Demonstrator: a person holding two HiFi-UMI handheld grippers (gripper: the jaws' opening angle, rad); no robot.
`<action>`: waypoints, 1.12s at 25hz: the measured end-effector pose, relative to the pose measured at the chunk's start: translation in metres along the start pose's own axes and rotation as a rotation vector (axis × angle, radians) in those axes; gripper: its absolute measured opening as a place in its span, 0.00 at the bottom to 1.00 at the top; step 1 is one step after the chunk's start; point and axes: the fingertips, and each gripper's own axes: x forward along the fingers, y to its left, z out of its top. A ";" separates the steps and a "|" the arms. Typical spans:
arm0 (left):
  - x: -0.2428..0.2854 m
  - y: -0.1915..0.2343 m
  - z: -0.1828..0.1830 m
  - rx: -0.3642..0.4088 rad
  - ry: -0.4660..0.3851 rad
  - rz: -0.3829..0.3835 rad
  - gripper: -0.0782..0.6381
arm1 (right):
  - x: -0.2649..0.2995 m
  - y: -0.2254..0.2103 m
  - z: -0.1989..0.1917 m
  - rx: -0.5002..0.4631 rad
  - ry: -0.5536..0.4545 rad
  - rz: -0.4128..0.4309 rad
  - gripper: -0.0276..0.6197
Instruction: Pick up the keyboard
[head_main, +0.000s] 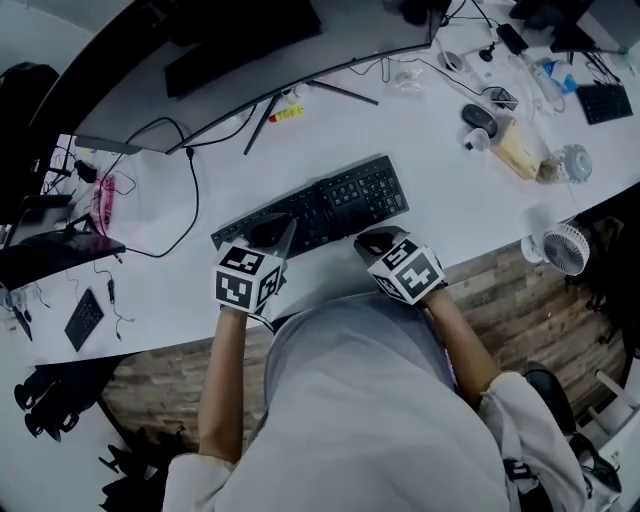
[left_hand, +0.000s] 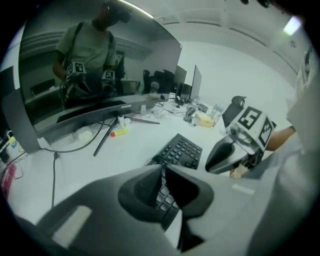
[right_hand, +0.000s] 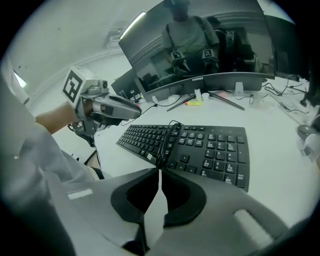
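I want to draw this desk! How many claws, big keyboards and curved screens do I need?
claws: 2 (left claw, right claw)
big keyboard: 1
curved screen: 1
total: 4

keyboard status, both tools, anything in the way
Left tool shut, over the keyboard, left end. Right tool shut, at its near edge. Keyboard flat on the desk, not gripped. Black cable draped across its keys.
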 end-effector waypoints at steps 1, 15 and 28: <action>0.003 0.002 0.002 -0.004 -0.003 -0.009 0.11 | 0.004 0.003 0.002 0.000 -0.001 0.020 0.06; 0.037 0.034 -0.003 0.107 0.074 -0.094 0.11 | 0.041 0.007 0.004 0.008 0.035 -0.026 0.04; 0.076 0.027 -0.016 0.201 0.241 -0.350 0.11 | 0.044 0.010 0.004 0.076 0.061 -0.028 0.04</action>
